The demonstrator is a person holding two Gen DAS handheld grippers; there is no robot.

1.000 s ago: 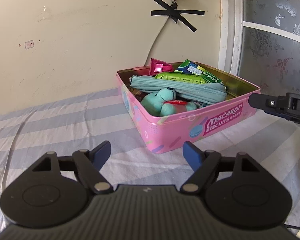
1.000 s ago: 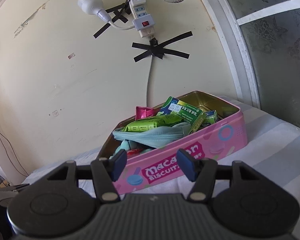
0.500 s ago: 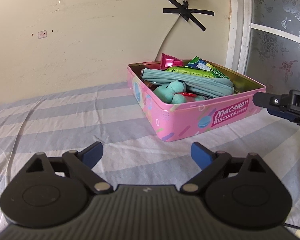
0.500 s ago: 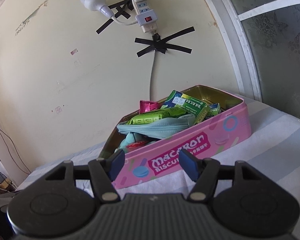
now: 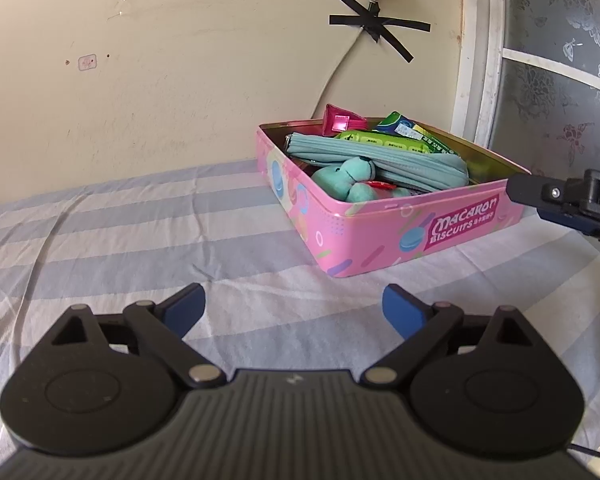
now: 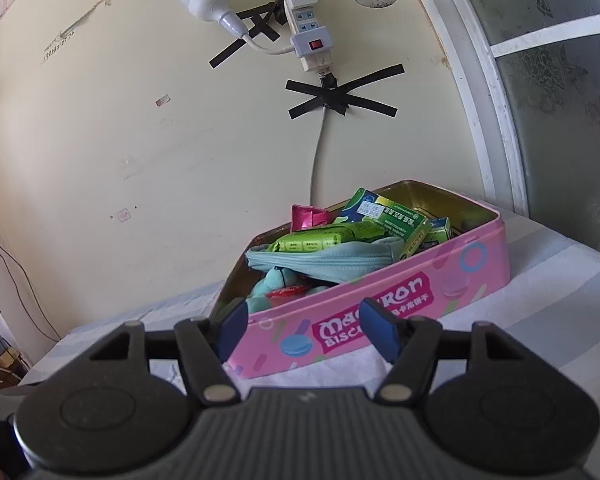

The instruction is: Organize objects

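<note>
Striped bedsheet (image 5: 140, 220) is lying bare ahead of both sets of jaws. Beyond them a pink biscuit tin (image 5: 380, 236) is sitting lidless, already holding a teal pencil pouch (image 5: 380, 158), green packets (image 6: 392, 216) and a small teal plush toy (image 5: 348, 180). Nothing loose is showing outside it, so sorting seems nearly done. Left gripper (image 5: 294, 306) has just been opening its jaws wide, empty; right gripper (image 6: 302, 326) is widening too, half-spread and empty, right before the tin's wall.

Bright, even daylight, soft faint shadows, sharp focus, strong fisheye bending with dark corners.
</note>
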